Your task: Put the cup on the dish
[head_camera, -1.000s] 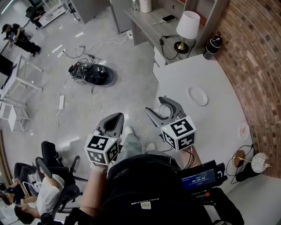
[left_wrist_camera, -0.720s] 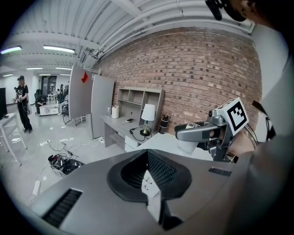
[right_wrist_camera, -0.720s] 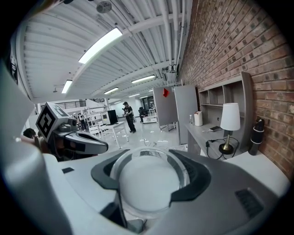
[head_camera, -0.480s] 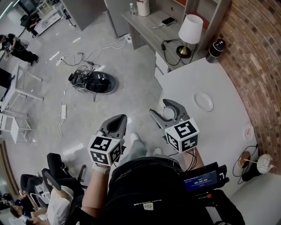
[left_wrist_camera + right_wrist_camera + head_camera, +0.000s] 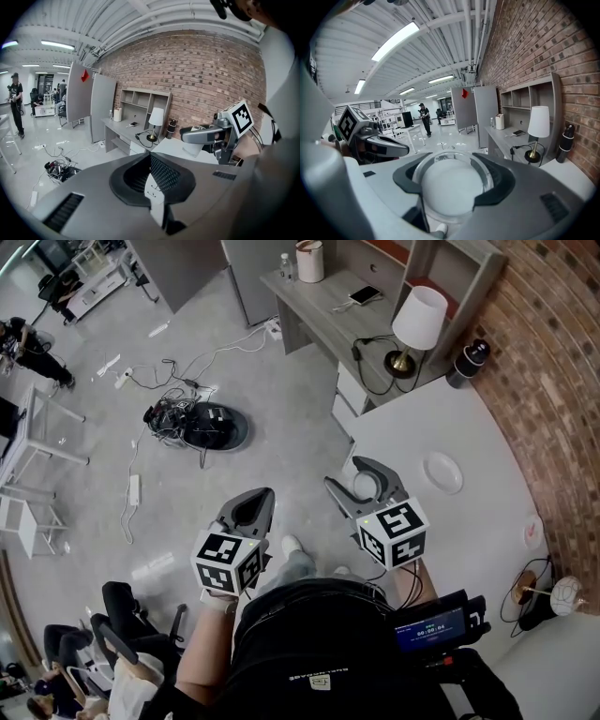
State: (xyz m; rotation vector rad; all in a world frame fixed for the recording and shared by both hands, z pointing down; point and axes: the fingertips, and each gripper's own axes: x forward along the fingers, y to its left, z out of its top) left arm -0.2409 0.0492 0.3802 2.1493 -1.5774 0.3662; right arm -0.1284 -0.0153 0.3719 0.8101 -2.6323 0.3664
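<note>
A white dish lies on the round white table, ahead and to the right of my right gripper. My right gripper hangs over the table's near-left edge, shut on a clear cup with a pale inside. The cup fills the gap between the jaws in the right gripper view. My left gripper is off the table, over the floor; its jaws meet, shut with nothing between them. The left gripper view also catches the right gripper from the side.
A second small dish sits near the table's right edge by the brick wall. A lamp, a black bottle and a grey desk stand beyond the table. Cables and a round black device lie on the floor at left.
The table and dish have drifted down and right in the head view as the view shifted. Both grippers keep their places and states, the right one still shut on the cup.
</note>
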